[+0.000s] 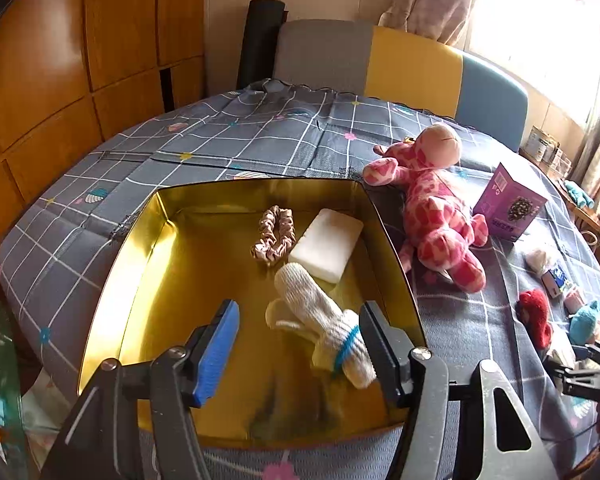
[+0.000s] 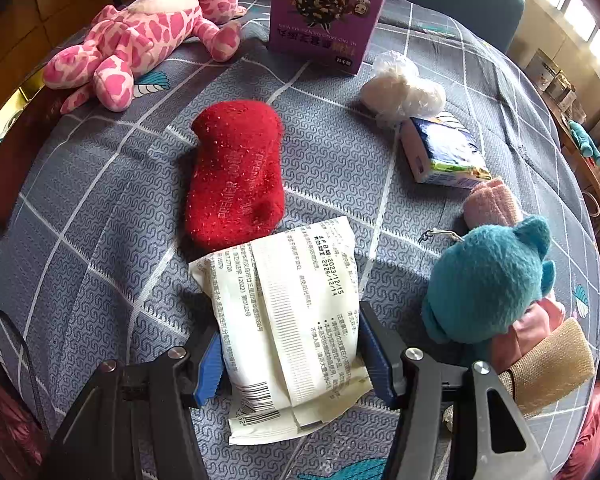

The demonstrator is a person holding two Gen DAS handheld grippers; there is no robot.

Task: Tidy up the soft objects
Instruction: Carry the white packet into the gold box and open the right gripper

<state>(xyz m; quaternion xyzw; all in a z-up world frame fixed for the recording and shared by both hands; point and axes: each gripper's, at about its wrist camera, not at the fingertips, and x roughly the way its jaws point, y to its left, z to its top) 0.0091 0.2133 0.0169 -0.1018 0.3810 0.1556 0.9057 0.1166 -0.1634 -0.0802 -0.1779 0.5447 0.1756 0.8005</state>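
Note:
A gold tin box (image 1: pixel 140 256) lies open on the bed. In it are a white knit glove (image 1: pixel 320 316), a white sponge (image 1: pixel 326 244) and a beige scrunchie (image 1: pixel 274 236). My left gripper (image 1: pixel 300 352) is open above the box, with the glove's cuff between its fingers. My right gripper (image 2: pixel 292 356) is open, its fingers on both sides of a white printed packet (image 2: pixel 292 320). A red sock (image 2: pixel 236 172) lies just beyond the packet. A pink giraffe plush (image 2: pixel 140 44) lies beside the box. A teal plush (image 2: pixel 488 280) lies to the right.
A purple carton (image 2: pixel 324 12) stands at the far side. A white bagged lump (image 2: pixel 404 88), a blue-white tissue pack (image 2: pixel 444 152), a pink cloth (image 2: pixel 492 204) and a tan woven piece (image 2: pixel 552 368) lie at the right. Chairs (image 1: pixel 412 68) stand behind the bed.

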